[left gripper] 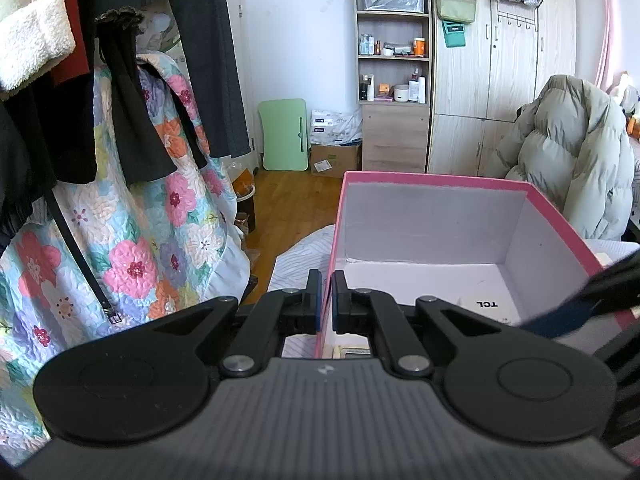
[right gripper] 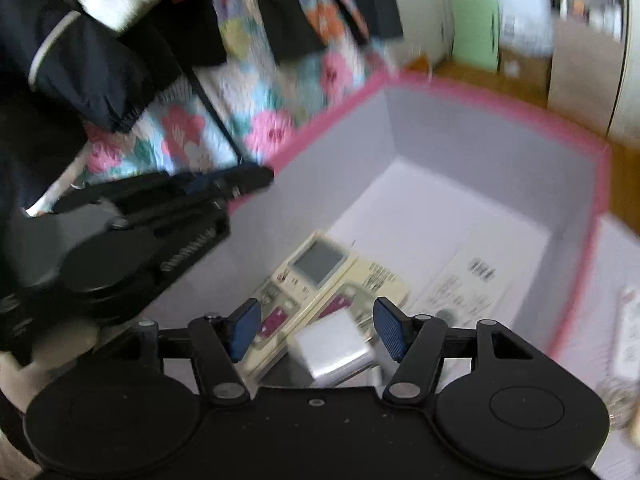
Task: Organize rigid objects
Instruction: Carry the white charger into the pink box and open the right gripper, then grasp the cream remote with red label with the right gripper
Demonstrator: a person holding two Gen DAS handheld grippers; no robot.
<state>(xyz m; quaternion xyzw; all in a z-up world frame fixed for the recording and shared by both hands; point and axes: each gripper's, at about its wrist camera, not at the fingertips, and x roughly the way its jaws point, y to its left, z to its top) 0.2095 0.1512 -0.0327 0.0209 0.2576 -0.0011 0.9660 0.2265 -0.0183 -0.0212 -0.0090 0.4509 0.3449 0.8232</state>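
Inside the box [right gripper: 472,148], two remote controls [right gripper: 320,284] lie side by side against its left wall, a small block [right gripper: 332,346] on their near ends, a printed sheet [right gripper: 460,288] flat to their right.

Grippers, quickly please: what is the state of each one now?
Left gripper: shut on the pink box wall.
Right gripper: open, holding nothing, over the remote and a small white block in the box.
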